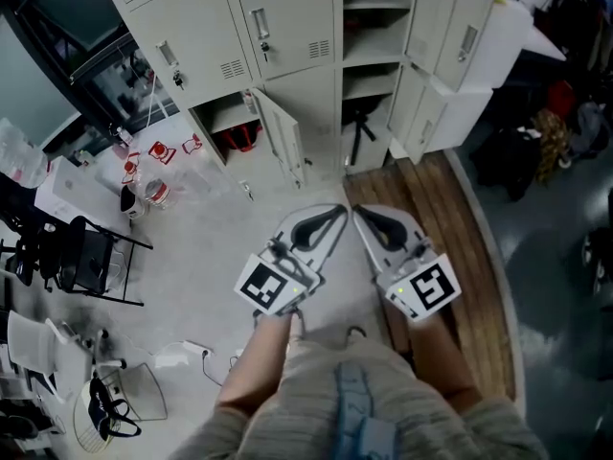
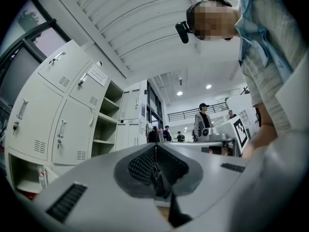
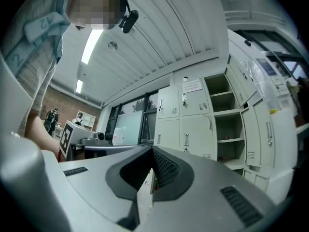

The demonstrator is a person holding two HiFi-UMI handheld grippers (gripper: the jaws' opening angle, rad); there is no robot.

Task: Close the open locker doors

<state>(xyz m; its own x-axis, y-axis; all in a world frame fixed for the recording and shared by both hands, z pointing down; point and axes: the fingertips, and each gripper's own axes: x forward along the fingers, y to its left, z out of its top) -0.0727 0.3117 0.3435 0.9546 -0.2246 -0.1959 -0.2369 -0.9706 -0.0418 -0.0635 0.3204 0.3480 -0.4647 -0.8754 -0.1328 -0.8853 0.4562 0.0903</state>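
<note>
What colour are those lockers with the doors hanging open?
The lockers are off-white, almost cream. The head view shows them best.

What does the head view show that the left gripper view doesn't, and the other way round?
Only the head view: the grey floor, a wooden strip on it and a black chair. Only the left gripper view: the ceiling, the person's head camera and people standing far off. Both: the white lockers with open shelves, and the left tongs, shut and empty.
</note>
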